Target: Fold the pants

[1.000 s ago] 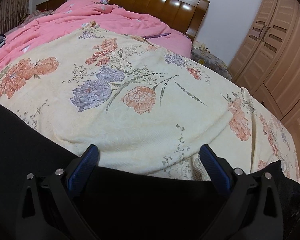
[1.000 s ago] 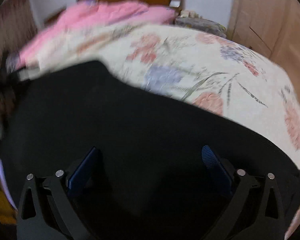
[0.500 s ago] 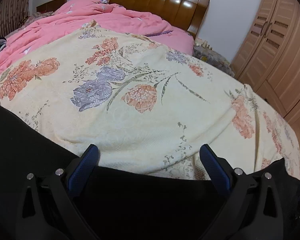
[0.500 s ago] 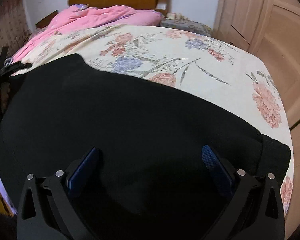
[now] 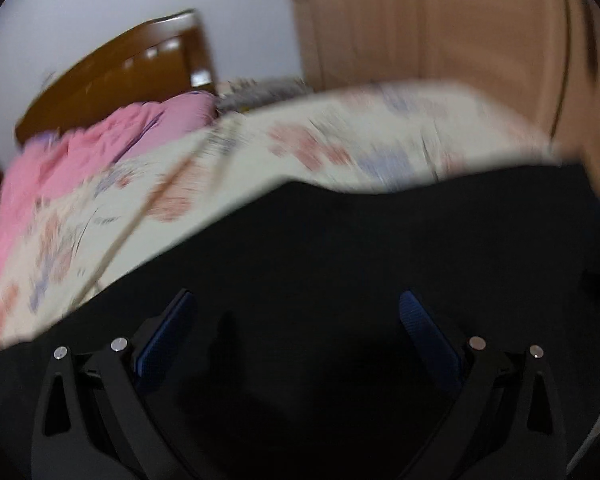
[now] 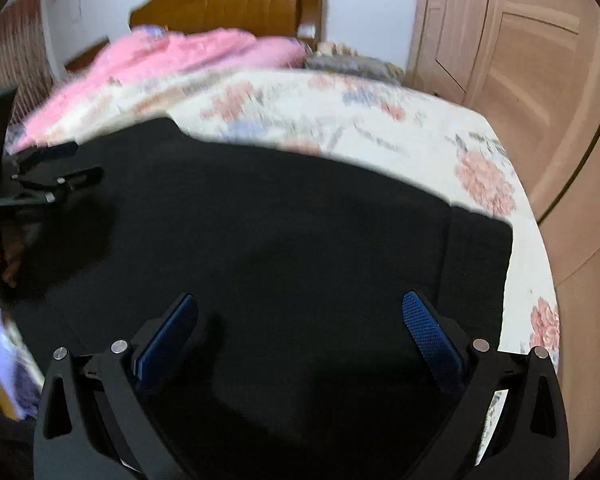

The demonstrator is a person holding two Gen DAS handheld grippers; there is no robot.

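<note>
Black pants [image 6: 300,232] lie spread flat on the flowered cream bedspread [image 6: 340,120], a hem or waistband strip at their right end [image 6: 476,256]. My right gripper [image 6: 298,312] hovers over the near part of the pants, open, nothing between its blue pads. The left wrist view is blurred: the pants [image 5: 380,248] fill its lower half and my left gripper [image 5: 296,312] stands open above them. The right wrist view also catches the left gripper [image 6: 52,176] over the pants' far left end, its black fingers spread.
A pink quilt [image 6: 188,56] and a wooden headboard [image 6: 236,4] lie at the far end of the bed. Wooden wardrobe doors [image 6: 532,64] run along the right side. The bed's right edge [image 6: 540,280] drops off close to the pants' end.
The left wrist view has swung sharply to the right and now blurs, with the pants filling much more of it. The right gripper has drawn back a little. Both stay open.
</note>
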